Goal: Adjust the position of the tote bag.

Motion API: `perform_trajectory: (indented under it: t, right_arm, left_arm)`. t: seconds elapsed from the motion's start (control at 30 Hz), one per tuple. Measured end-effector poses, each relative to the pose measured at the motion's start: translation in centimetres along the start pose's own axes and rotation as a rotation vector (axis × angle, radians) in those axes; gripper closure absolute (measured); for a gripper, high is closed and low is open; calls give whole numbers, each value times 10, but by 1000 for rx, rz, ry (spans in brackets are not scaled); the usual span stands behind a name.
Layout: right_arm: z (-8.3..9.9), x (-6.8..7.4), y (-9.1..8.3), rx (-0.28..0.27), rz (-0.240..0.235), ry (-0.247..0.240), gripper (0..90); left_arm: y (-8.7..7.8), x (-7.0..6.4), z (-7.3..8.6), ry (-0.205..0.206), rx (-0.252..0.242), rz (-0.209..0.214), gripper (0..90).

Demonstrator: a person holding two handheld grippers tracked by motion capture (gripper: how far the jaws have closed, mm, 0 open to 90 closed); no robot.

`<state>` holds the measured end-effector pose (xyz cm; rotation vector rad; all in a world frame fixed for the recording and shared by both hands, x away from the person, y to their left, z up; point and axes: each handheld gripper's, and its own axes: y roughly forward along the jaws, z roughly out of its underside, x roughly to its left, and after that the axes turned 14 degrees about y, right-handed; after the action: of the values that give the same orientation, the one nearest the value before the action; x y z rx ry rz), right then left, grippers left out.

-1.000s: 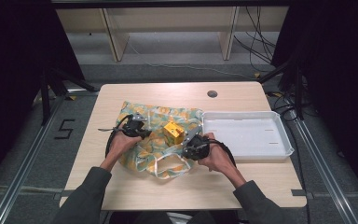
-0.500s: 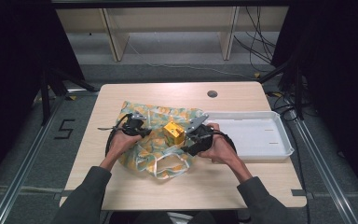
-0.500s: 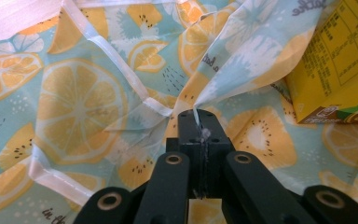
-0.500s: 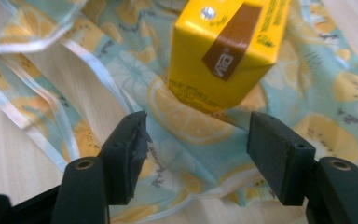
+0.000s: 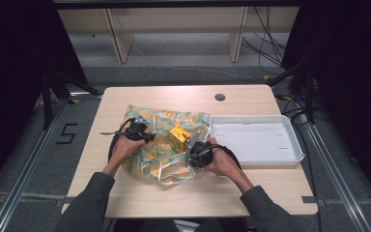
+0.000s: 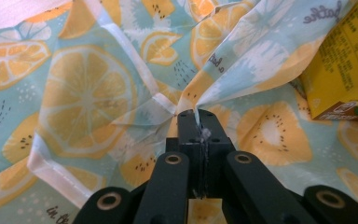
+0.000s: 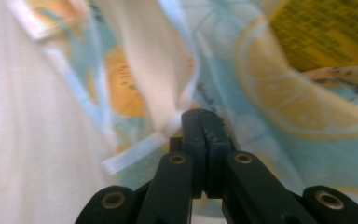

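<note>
Lemon-print bag (image 5: 164,140) is pinched by both tongs — left (image 6: 198,116) unmoved, right (image 7: 204,117) now drawn back from the box (image 5: 179,137), widening the mouth.

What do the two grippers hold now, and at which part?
The left gripper pinches a fold of the lemon-print bag. The right gripper is shut; what it holds cannot be told.

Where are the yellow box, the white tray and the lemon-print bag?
Yellow box (image 5: 179,136), high view, its top face.
White tray (image 5: 297,144), high view, its right rim.
Lemon-print bag (image 6: 88,100), left gripper view, a big lemon slice on the cloth.
</note>
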<state>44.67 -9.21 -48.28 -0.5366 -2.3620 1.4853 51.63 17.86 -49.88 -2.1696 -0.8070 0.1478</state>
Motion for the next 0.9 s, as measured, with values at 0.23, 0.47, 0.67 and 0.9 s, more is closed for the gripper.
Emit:
perform_trajectory:
  t: [0.23, 0.47, 0.67, 0.9]
  right_arm:
    - [-2, 15, -32, -172, -16, -53, 758]
    - [-30, 29, -17, -263, -7, -92, 555]
    - [-48, 31, 7, -230, 13, -130, 533]
    - [-41, 33, 9, -115, 24, -146, 900]
  left_arm:
    - [0, 2, 1, -3, 0, -3, 889]
    - [1, 4, 2, -11, 13, 7, 888]
    - [1, 7, 4, -5, 18, 7, 887]
    - [-1, 9, 6, -30, 0, 3, 886]
